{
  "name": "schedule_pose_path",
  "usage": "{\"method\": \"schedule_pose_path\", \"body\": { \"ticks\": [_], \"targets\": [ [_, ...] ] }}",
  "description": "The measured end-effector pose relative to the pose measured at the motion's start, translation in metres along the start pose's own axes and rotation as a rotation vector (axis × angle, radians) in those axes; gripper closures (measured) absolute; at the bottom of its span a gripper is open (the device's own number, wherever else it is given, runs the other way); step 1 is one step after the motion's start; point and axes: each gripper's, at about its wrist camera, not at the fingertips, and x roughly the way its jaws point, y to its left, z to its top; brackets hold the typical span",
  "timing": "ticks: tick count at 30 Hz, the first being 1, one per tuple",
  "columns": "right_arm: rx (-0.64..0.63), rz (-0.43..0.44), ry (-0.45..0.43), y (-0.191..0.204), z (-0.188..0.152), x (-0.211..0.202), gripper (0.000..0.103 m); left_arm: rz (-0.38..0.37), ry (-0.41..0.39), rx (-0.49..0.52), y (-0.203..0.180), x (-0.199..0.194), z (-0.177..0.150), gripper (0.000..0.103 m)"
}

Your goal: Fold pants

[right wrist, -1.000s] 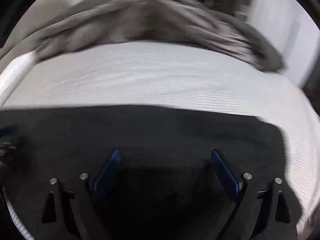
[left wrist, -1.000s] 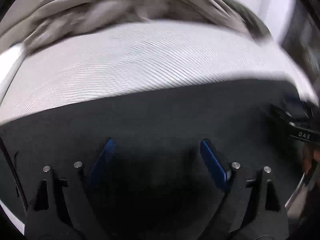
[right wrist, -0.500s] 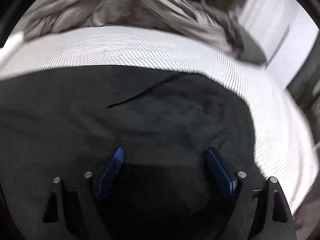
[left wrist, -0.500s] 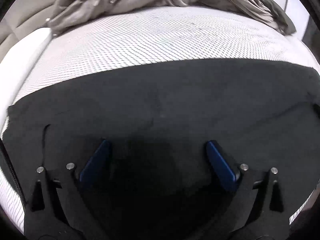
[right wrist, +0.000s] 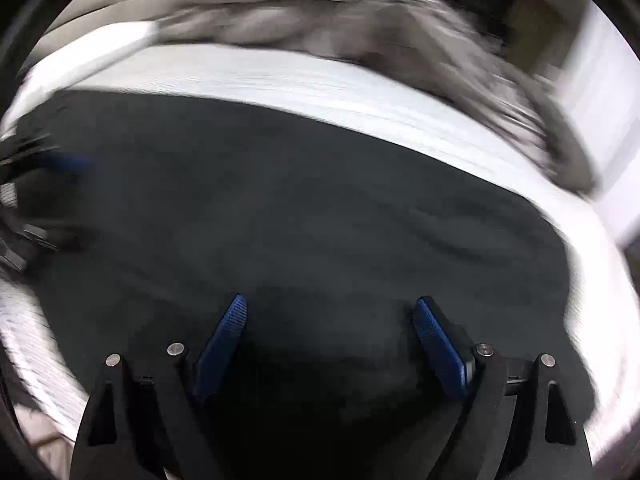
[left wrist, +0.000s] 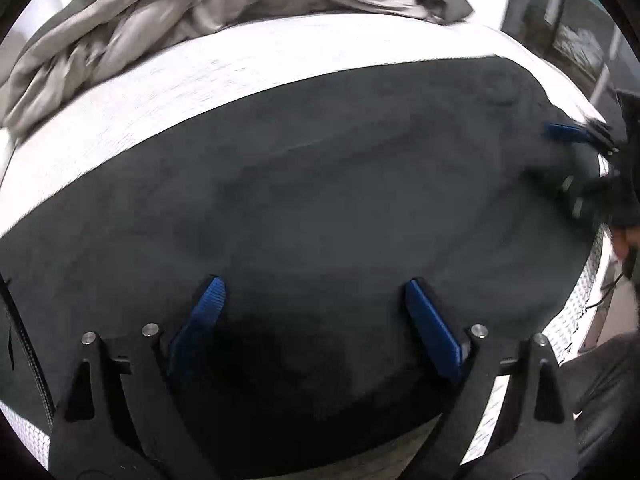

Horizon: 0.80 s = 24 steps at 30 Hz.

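White mattress (left wrist: 224, 76) bears flat black pants (left wrist: 340, 208).

Dark pants (left wrist: 340, 200) flat across white mattress (left wrist: 240, 68)

White mattress (left wrist: 248, 64); crumpled grey bedding (left wrist: 168, 8) at far edge; pale wall (right wrist: 600, 80) behind.

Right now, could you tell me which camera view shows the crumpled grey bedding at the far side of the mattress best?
The left wrist view: the grey bedding is fairly sharp there, its folds readable beyond the black pants. The right wrist view shows it only as a motion-blurred smear.
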Motion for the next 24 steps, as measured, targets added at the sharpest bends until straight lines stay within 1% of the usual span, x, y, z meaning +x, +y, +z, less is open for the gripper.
{"method": "schedule_pose_path", "body": {
  "ticks": [1,3,4,5,6,7,8,9,11,12,13,14,15,16,17,18,19,20,21,22,24],
  "targets": [
    [0.075,-0.084,0.017,-0.032,-0.012,0.002,0.016,0.005,0.004,-0.021,0.015,-0.002,-0.004,0.009],
    [0.206,-0.211,0.035,-0.082,-0.029,0.008,0.018,0.018,0.006,-0.057,0.034,-0.005,-0.011,0.008],
    [0.28,-0.247,0.046,-0.102,-0.038,0.008,0.017,0.033,0.005,-0.066,0.037,-0.008,-0.014,0.008],
    [0.356,-0.197,0.049,-0.118,-0.047,0.005,0.017,0.051,0.004,-0.075,0.042,-0.011,-0.016,0.008],
    [0.386,-0.163,0.039,-0.124,-0.05,0.001,0.017,0.063,0.001,-0.086,0.043,-0.015,-0.016,0.01],
    [0.394,-0.166,0.018,-0.123,-0.05,-0.009,0.017,0.08,-0.006,-0.098,0.044,-0.02,-0.015,0.013],
    [0.379,-0.183,-0.004,-0.115,-0.047,-0.022,0.018,0.099,-0.014,-0.111,0.042,-0.027,-0.015,0.019],
    [0.365,-0.179,-0.022,-0.107,-0.044,-0.031,0.018,0.096,-0.026,-0.116,0.043,-0.034,-0.017,0.019],
    [0.311,-0.086,-0.064,-0.075,-0.031,-0.05,0.018,0.03,-0.068,-0.098,0.025,-0.045,-0.013,0.019],
    [0.291,-0.054,-0.072,-0.065,-0.025,-0.05,0.018,-0.018,-0.087,-0.082,0.01,-0.048,-0.01,0.019],
    [0.261,0.001,-0.087,-0.042,-0.017,-0.053,0.018,-0.058,-0.093,-0.057,-0.003,-0.046,-0.005,0.019],
    [0.22,0.072,-0.101,-0.015,-0.008,-0.052,0.018,-0.101,-0.087,-0.019,-0.023,-0.042,-0.004,0.019],
    [0.195,0.114,-0.104,0.014,-0.007,-0.059,0.018,-0.134,-0.079,0.012,-0.037,-0.037,-0.003,0.019],
    [0.149,0.173,-0.082,0.037,-0.002,-0.053,0.018,-0.157,-0.066,0.049,-0.051,-0.031,-0.005,0.019],
    [0.095,0.213,-0.048,0.052,-0.002,-0.041,0.018,-0.15,-0.045,0.09,-0.062,-0.025,-0.008,0.019],
    [0.05,0.22,-0.023,0.066,-0.004,-0.035,0.018,-0.104,-0.03,0.13,-0.073,-0.021,-0.014,0.019],
    [-0.005,0.191,-0.001,0.074,-0.008,-0.029,0.018,-0.083,-0.027,0.15,-0.072,-0.019,-0.019,0.018],
    [-0.039,0.159,0.004,0.078,-0.015,-0.028,0.018,-0.093,-0.03,0.145,-0.065,-0.022,-0.023,0.016],
    [-0.038,0.141,0.004,0.069,-0.022,-0.03,0.018,-0.096,-0.027,0.126,-0.055,-0.024,-0.024,0.012],
    [-0.007,0.119,0.011,0.052,-0.027,-0.03,0.018,-0.089,-0.018,0.094,-0.04,-0.028,-0.029,0.011],
    [0.083,0.033,0.039,0.005,-0.043,-0.031,0.017,-0.062,-0.012,0.048,-0.011,-0.033,-0.038,0.009]
  ]
}}
